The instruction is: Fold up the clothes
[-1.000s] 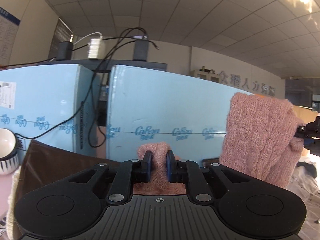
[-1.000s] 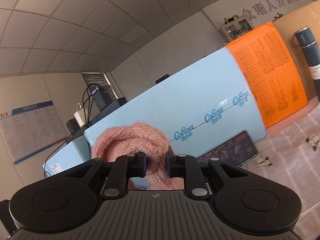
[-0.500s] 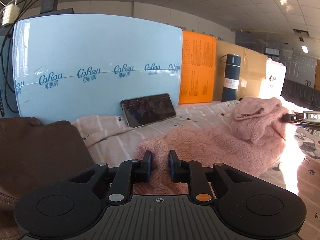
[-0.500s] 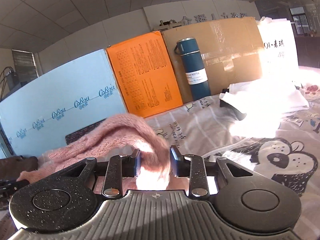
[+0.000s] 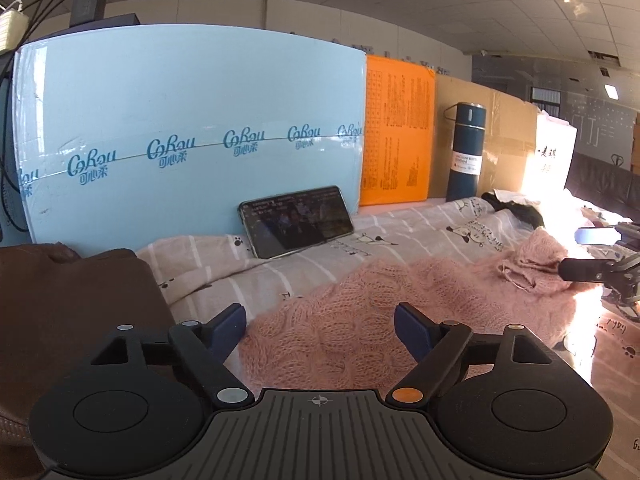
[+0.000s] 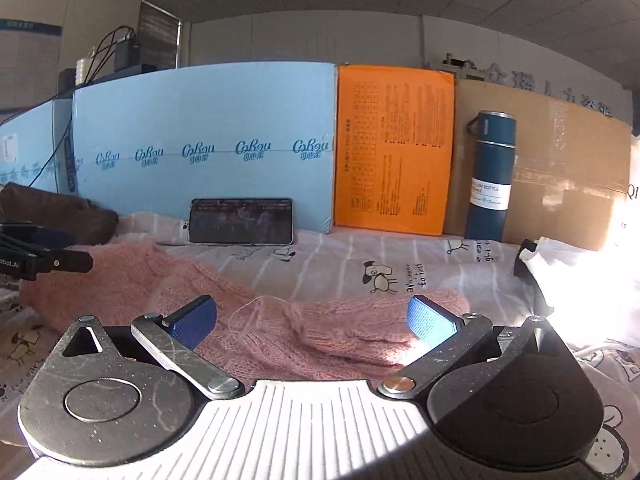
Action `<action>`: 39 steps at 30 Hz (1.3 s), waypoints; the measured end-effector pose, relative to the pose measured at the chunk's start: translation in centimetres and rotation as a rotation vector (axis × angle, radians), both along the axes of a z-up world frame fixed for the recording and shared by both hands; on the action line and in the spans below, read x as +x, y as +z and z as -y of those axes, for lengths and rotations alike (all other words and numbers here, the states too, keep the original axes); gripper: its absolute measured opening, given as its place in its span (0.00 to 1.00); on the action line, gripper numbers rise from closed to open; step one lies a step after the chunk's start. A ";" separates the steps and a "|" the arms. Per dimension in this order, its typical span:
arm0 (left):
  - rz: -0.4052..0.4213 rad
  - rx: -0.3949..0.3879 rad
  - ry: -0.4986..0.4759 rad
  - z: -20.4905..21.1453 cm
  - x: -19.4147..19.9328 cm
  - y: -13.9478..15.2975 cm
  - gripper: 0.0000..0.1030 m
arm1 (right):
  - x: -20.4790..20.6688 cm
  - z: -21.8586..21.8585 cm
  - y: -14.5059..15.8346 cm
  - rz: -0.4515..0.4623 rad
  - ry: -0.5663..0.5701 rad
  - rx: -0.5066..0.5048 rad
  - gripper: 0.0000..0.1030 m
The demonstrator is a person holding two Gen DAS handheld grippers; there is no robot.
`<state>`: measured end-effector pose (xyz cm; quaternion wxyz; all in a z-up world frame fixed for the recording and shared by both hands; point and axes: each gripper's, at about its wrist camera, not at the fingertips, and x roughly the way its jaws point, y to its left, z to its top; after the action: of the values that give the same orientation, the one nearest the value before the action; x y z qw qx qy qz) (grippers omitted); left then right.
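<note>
One pink knitted sweater (image 5: 360, 312) lay stretched across the printed sheet (image 6: 360, 256) on the surface, in front of one phone (image 5: 298, 220), one blue flask (image 6: 490, 176), one orange board (image 6: 394, 148) and a pale blue panel (image 5: 192, 120). Two tools worked it: the left hand-held gripper (image 5: 320, 320) and the right hand-held gripper (image 6: 312, 318) had both just been opening, jaws spread wide, pads clear of the knit lying between them.

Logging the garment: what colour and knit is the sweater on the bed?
Pink cable knit sweater, clearest in the left wrist view.
</note>
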<state>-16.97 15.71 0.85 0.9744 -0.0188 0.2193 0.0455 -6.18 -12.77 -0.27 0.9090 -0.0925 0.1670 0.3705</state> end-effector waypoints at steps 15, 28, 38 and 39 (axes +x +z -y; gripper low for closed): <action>-0.168 -0.046 -0.017 0.1 2.3 -3.1 0.91 | 3.8 0.1 -2.2 -0.170 -0.168 0.022 0.62; 0.016 0.016 0.004 3.0 0.1 -0.4 0.23 | 5.0 6.3 2.2 -0.065 -0.405 0.340 0.19; 0.075 -0.016 0.113 -0.5 0.8 2.2 0.23 | 9.7 11.5 3.7 -0.129 -0.516 0.561 0.16; 0.054 -0.035 0.107 -0.9 1.3 1.9 0.24 | 10.3 11.7 3.1 -0.159 -0.520 0.561 0.16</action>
<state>-15.69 16.62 2.72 0.9756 -0.0488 0.1924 0.0934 4.11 -24.46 2.81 0.9468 0.2342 0.1469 0.1650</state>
